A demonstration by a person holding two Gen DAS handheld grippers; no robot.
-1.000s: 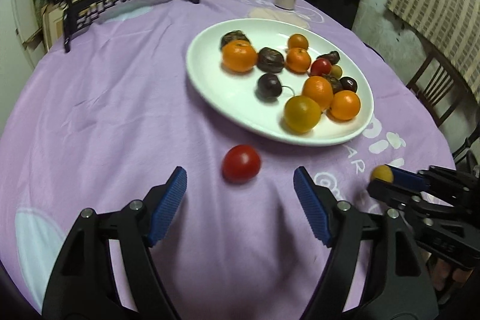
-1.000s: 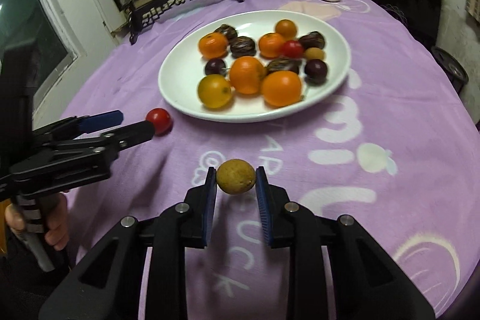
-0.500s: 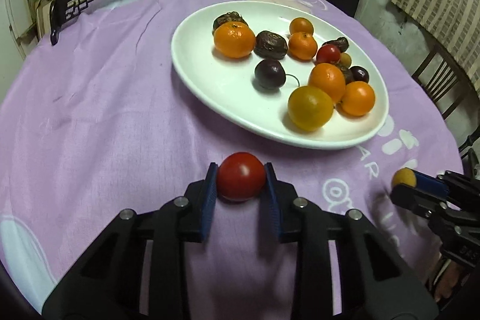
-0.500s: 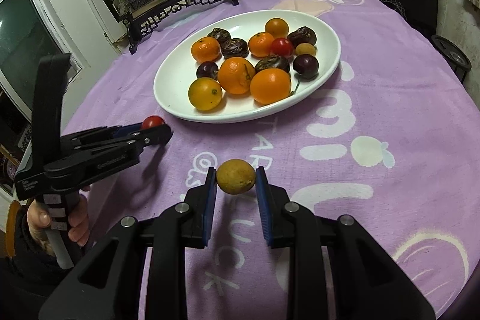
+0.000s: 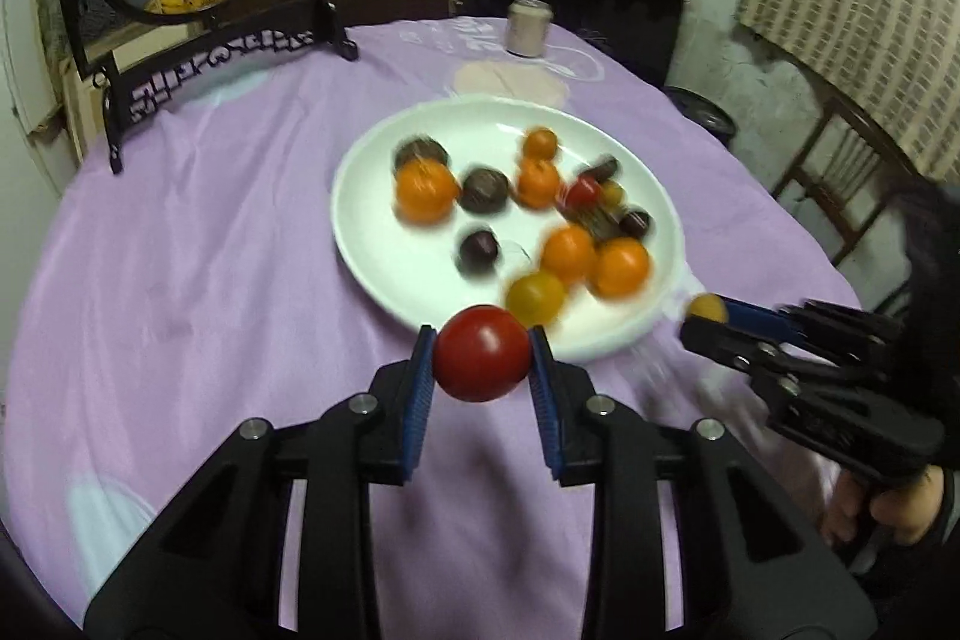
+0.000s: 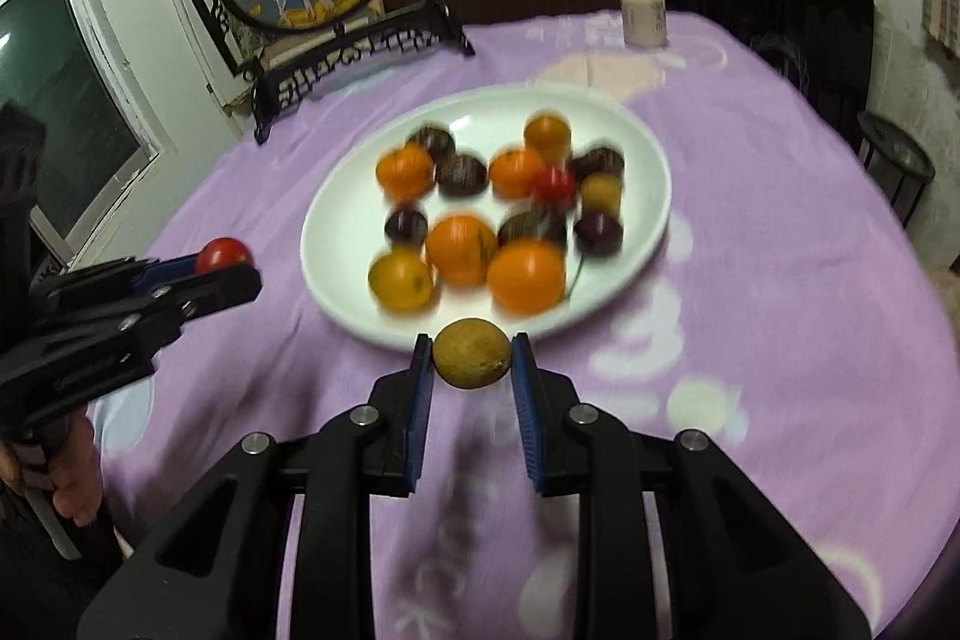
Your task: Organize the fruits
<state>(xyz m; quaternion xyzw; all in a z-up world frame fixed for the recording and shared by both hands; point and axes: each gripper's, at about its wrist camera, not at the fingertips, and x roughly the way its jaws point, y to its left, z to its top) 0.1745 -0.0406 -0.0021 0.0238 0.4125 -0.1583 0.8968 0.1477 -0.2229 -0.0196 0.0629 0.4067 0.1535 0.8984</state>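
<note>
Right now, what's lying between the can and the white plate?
No object, only purple tablecloth with a pale printed patch, between the can and the white plate; the left wrist view shows it.

I count five orange fruits (image 6: 461, 249) and five dark ones (image 6: 461, 174) on one white plate (image 6: 651, 172). Two red tomatoes (image 5: 482, 361): one on the plate at about one o'clock, one off it. One can (image 6: 643, 14).

Between the left fingers (image 5: 420, 388), ribbed blue pads on matt black plastic, sits a glossy, smooth red tomato (image 5: 482, 361). Between the right fingers (image 6: 420, 394) is a dull, rough-skinned brown fruit (image 6: 472, 352). Beyond both: a glossy white plate (image 6: 336, 280) on the counter's soft lilac cloth (image 5: 210, 280).
</note>
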